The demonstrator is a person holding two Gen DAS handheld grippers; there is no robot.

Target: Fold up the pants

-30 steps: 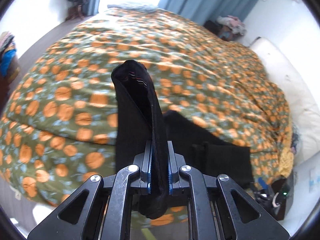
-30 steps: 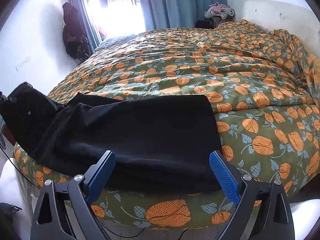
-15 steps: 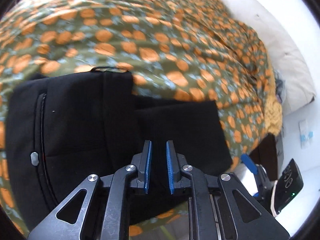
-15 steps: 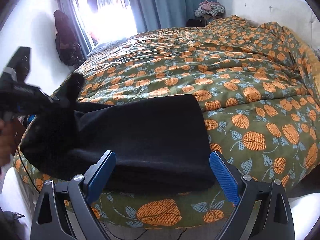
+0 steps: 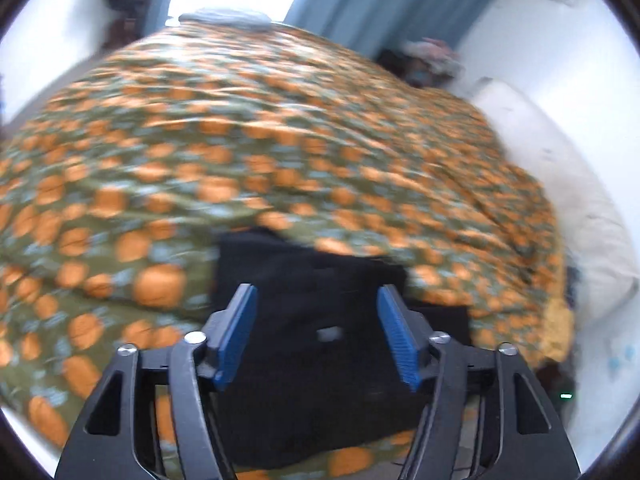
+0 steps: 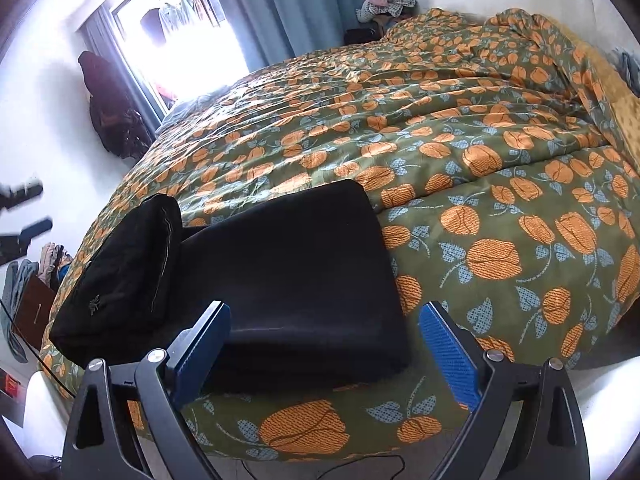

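Left wrist view is motion-blurred. Left gripper [image 5: 318, 330] sits at bottom centre of frame, jaws spread wide, nothing between the blue pads [image 5: 236, 334]. Beyond them, in the lower middle of the frame, lie the pants [image 5: 304, 280], a black mass on the bedspread [image 5: 240, 140]; detail is lost to blur, apart from one small pale spot on the cloth between the pads. The green bedspread with orange flowers fills the centre and left of the frame. A pale headboard [image 5: 560, 184] runs down the right side. Blue curtain [image 5: 380, 4] at top centre, bright window to its left.

Right wrist view is sharp. Right gripper [image 6: 326, 350] at bottom centre, jaws wide apart, holding nothing. The pants [image 6: 292, 264] lie folded at the near edge of the bedspread [image 6: 480, 152], in the lower left and centre of the frame. The folded legs form a flat rectangle reaching from between the pads up toward frame centre. The waist part sits doubled over at the left, thicker, with a seam line and a small pale mark showing. The near edge of the pants lies just beyond the pads; contact cannot be told. Curtain [image 6: 304, 8] at top centre, a clothes pile [image 6: 386, 2] to its right. Dark garments [image 6: 112, 108] hang on the left wall.
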